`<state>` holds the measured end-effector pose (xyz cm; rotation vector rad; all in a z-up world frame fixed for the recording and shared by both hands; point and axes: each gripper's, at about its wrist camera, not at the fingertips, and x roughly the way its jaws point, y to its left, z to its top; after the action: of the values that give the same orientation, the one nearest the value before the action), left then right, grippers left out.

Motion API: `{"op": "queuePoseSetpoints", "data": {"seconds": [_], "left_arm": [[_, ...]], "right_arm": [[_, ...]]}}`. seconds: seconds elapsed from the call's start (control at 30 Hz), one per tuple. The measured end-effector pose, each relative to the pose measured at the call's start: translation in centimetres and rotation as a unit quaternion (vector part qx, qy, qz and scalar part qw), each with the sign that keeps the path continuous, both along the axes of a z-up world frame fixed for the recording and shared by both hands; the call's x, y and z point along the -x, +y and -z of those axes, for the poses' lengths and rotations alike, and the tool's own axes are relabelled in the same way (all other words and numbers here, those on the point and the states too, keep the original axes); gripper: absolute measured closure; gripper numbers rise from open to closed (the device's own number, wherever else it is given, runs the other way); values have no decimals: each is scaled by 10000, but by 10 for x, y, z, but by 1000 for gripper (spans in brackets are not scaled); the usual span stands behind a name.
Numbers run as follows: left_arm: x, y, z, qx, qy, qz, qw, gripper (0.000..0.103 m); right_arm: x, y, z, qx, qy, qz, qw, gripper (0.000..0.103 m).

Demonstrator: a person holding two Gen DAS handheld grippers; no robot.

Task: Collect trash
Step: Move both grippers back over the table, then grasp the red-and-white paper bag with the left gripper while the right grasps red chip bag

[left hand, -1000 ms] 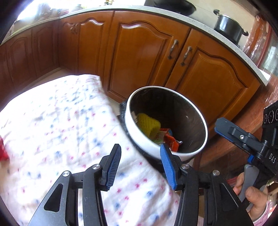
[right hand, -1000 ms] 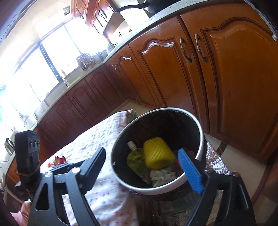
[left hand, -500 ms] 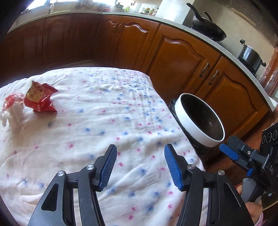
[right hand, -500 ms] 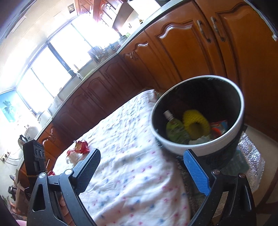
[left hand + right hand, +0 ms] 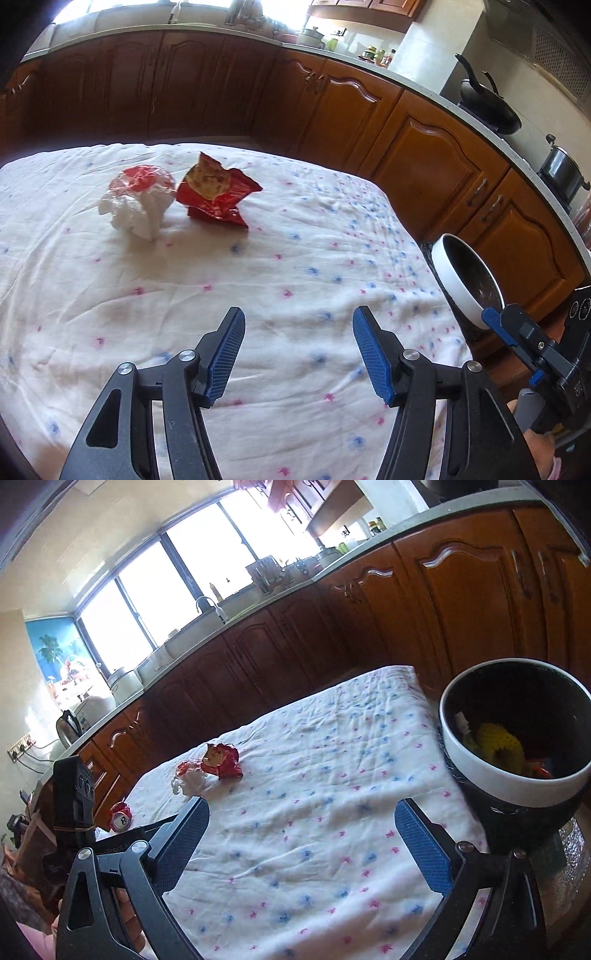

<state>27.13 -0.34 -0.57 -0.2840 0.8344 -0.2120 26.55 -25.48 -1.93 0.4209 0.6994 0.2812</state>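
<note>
Both tongs have swung away from the bin (image 5: 513,775), now off to their right, and face the cloth (image 5: 295,280). The left tongs (image 5: 298,354) are opening, with nothing between them; the right tongs (image 5: 301,849) are opening too, wide and bare. Ahead of the left tongs, well apart, lie a red wrapper (image 5: 216,194) and white wad (image 5: 138,201), touching. A can (image 5: 121,815) sits far left. The drop looks done; these seem next.

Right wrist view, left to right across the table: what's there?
Red can → white crumpled wrapper → red snack bag → bare patterned cloth → trash bin with yellow item inside.
</note>
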Motion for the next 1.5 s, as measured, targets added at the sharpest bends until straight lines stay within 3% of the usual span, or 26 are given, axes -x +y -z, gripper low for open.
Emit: {"op": "queuePoseSetpoints", "data": {"seconds": [0.57, 0.9, 1.13, 1.33, 1.4, 1.47, 1.5], "left_arm": [[-9, 85, -6, -136, -64, -797, 9967, 43], [-63, 102, -7, -511, -145, -721, 9960, 37], [-105, 106, 8, -525, 53, -690, 9962, 37], [-129, 106, 28, -490, 263, -672, 9962, 40], [-133, 104, 34, -458, 306, -611, 9966, 52], [-135, 102, 35, -464, 258, -561, 9970, 59], [-135, 100, 34, -484, 229, -532, 9971, 64]], "right_arm": [[-64, 83, 19, -84, 802, -927, 9924, 1], [-114, 114, 30, -338, 959, -902, 9907, 3], [-156, 131, 49, -626, 1216, -963, 9859, 40], [-184, 144, 67, -726, 1383, -948, 9832, 51], [-191, 148, 71, -659, 1407, -970, 9831, 62], [-196, 152, 76, -675, 1489, -1005, 9814, 88], [-197, 152, 77, -727, 1477, -1035, 9809, 93]]}}
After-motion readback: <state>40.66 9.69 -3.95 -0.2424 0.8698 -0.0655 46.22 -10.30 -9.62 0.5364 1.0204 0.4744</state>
